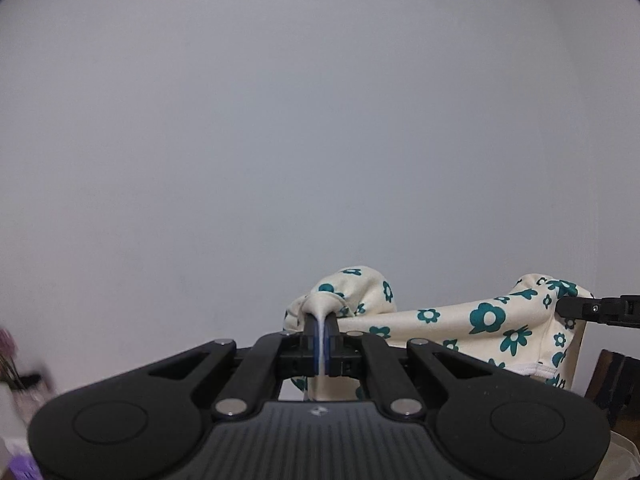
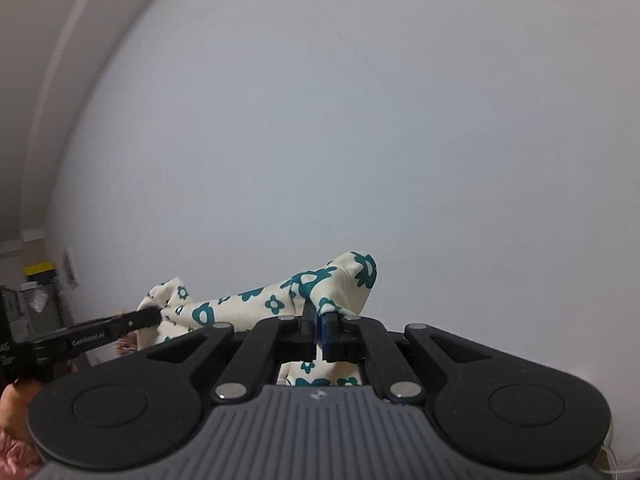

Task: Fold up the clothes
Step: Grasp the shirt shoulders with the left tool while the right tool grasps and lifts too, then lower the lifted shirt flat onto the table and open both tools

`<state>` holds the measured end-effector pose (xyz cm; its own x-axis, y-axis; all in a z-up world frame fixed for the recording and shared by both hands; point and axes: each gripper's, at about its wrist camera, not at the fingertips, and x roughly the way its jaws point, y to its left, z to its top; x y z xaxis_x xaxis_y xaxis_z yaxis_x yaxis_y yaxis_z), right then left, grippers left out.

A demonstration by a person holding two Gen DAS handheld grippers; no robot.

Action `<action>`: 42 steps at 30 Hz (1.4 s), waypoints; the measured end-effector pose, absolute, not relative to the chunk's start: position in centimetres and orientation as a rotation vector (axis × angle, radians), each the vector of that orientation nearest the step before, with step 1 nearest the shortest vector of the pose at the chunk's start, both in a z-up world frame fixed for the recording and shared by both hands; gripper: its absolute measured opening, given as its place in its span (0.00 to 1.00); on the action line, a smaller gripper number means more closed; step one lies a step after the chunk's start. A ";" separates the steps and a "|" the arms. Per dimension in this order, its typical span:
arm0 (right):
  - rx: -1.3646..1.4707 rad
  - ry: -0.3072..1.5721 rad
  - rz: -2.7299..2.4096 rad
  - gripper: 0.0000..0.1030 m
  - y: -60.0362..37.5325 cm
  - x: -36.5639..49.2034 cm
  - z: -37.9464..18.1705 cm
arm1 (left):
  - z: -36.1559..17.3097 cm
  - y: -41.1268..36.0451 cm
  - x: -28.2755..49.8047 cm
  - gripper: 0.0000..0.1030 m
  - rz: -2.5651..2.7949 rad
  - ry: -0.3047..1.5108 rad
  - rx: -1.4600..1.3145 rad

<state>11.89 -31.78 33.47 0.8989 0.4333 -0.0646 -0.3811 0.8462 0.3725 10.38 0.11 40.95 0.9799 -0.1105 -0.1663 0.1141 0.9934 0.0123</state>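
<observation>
A cream garment with teal flowers (image 1: pixel 472 322) hangs stretched in the air between my two grippers, in front of a plain pale wall. My left gripper (image 1: pixel 321 320) is shut on one bunched corner of it; cloth shows squeezed between the blue pads. In the left wrist view the right gripper (image 1: pixel 564 307) pinches the far end at the right edge. My right gripper (image 2: pixel 319 312) is shut on the garment (image 2: pixel 256 298) too, with a fold poking up above its fingers. In the right wrist view the left gripper (image 2: pixel 154 316) grips the other end at the left.
A dark chair back (image 1: pixel 616 384) stands low at the right. Blurred clutter with purple bits (image 1: pixel 20 380) sits low at the left. In the right wrist view, shelves with a yellow-topped box (image 2: pixel 38 270) stand at the left, and pink cloth (image 2: pixel 16 456) lies in the bottom left corner.
</observation>
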 end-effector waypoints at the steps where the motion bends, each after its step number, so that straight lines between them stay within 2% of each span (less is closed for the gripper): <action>1: 0.355 0.161 0.407 0.01 -31.6 13.7 33.0 | 40.3 0.5 12.4 0.01 -0.107 0.192 0.000; 3: 0.343 0.182 0.362 0.01 -31.2 17.2 32.0 | 39.1 1.2 15.8 0.01 -0.089 0.215 -0.044; 9: 0.379 0.146 0.284 0.01 -31.2 24.5 32.4 | 39.4 -0.8 20.0 0.00 -0.063 0.082 -0.121; 15: 0.370 0.046 0.367 0.01 -31.5 23.3 34.1 | 39.9 -1.8 15.0 0.00 -0.119 -0.014 -0.105; 18: 0.343 0.056 0.425 0.01 -32.3 20.3 32.2 | 36.3 -1.1 9.4 0.00 -0.180 -0.020 -0.046; 23: 0.264 0.229 0.466 0.01 -33.6 13.9 24.0 | 25.3 -1.6 0.4 0.00 -0.276 0.154 0.027; 26: 0.268 0.424 0.489 0.01 -33.8 10.2 16.1 | 17.0 -1.6 -3.7 0.00 -0.328 0.347 0.015; 32: 0.434 0.879 0.486 0.02 -33.0 1.8 -0.6 | 1.8 0.7 -6.3 0.00 -0.331 0.845 -0.120; 36: 0.544 0.997 0.484 0.02 -32.6 -5.3 -4.8 | -1.4 1.1 -4.6 0.00 -0.328 0.909 -0.174; 42: 0.609 0.979 0.451 0.03 -33.0 -7.2 -6.1 | 0.3 2.7 -6.1 0.02 -0.343 0.921 -0.177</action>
<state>-7.18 -33.04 -6.10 0.4896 0.6062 -0.6268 -0.0819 0.7476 0.6591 -6.09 2.72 0.31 0.5559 -0.3641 -0.7472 0.2140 0.9313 -0.2946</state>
